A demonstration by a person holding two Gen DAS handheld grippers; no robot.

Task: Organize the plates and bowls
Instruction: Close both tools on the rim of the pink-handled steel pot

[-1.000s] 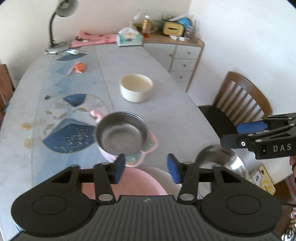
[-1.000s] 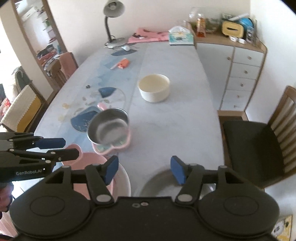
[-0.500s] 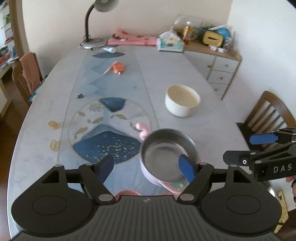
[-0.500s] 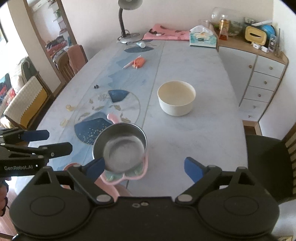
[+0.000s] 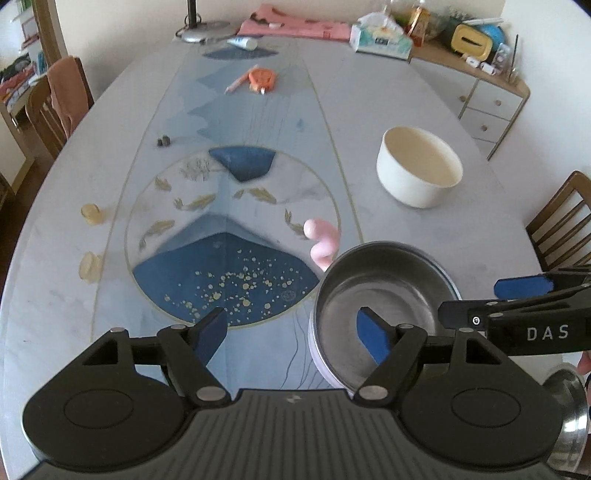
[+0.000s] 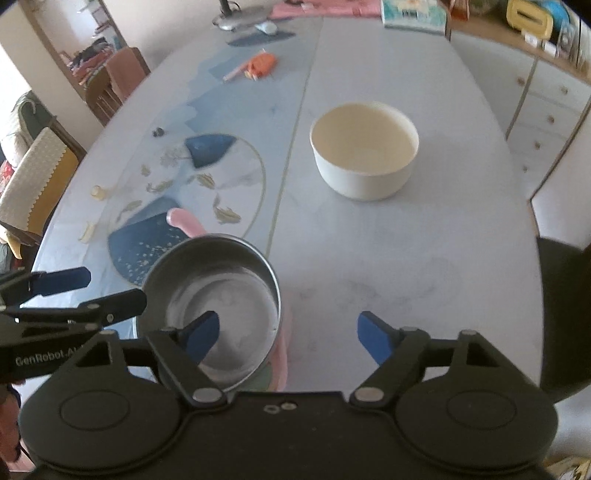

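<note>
A steel bowl [image 5: 384, 295] [image 6: 218, 295] sits on a pink shaped plate [image 5: 323, 243] [image 6: 184, 221] near the table's front edge. A cream bowl [image 5: 419, 171] [image 6: 364, 151] stands upright farther back on the right. My left gripper [image 5: 291, 334] is open and empty, its right finger over the steel bowl. My right gripper [image 6: 286, 332] is open and empty, its left finger over the same bowl. Each gripper shows in the other's view, the right one [image 5: 517, 299] and the left one [image 6: 81, 291]. A second steel bowl [image 5: 569, 410] shows at the lower right edge.
The oval table [image 5: 388, 103] carries an orange item with a pen [image 5: 258, 79], a tissue box [image 5: 380, 37], a lamp base [image 5: 207, 29] and small bits at the left. Wooden chairs [image 5: 565, 221] stand at both sides. A white drawer cabinet [image 6: 546, 96] stands at the right.
Both grippers have opened wider and moved forward and lower over the table. The pink round plate and the steel bowl at the front edge have slipped mostly out of view below.
</note>
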